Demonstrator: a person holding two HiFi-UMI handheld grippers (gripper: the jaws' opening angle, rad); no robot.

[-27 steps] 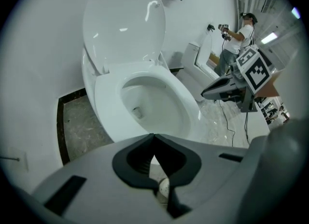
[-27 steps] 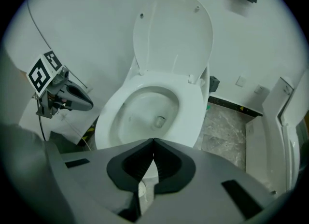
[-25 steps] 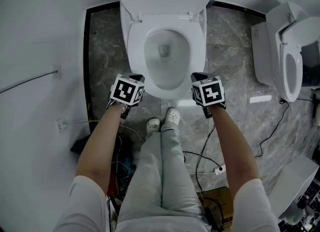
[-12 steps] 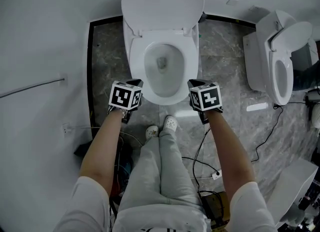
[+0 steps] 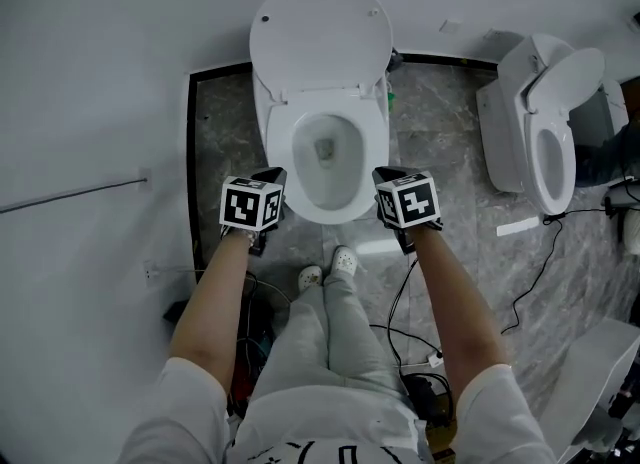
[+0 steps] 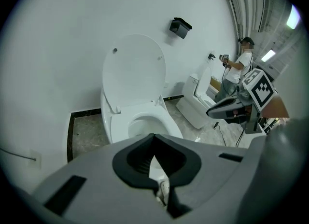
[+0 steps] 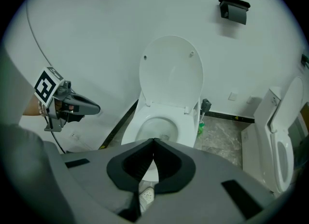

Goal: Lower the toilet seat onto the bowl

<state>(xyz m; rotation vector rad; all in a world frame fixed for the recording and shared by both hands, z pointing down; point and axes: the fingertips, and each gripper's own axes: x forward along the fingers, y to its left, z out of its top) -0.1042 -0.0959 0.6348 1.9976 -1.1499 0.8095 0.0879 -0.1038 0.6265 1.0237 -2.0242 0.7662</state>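
Note:
A white toilet [image 5: 322, 167] stands against the wall, its lid [image 5: 320, 37] raised upright. A white ring lies flat round the bowl opening [image 6: 145, 121]; whether it is the seat or the bare rim I cannot tell. My left gripper [image 5: 272, 176] hovers at the bowl's front left, shut and with nothing in it. At the front right hangs my right gripper [image 5: 386, 176], also shut with nothing between its fingers. Neither touches the toilet. In the left gripper view my own jaws [image 6: 154, 140] meet, and the right gripper [image 6: 231, 107] shows at right. The right gripper view shows closed jaws [image 7: 154, 145] and the left gripper [image 7: 72, 105].
A second toilet [image 5: 545, 142] with its lid up stands to the right. A green-based brush [image 7: 202, 121] sits beside the bowl. Cables [image 5: 405, 302] and the person's feet [image 5: 330, 264] are on the marble floor. A black box [image 7: 234, 8] hangs on the wall. A person [image 6: 239, 66] stands behind.
Both grippers have risen in front of the bowl, still shut. The head camera has risen too, so the toilet looks smaller and its whole lid is now in view.

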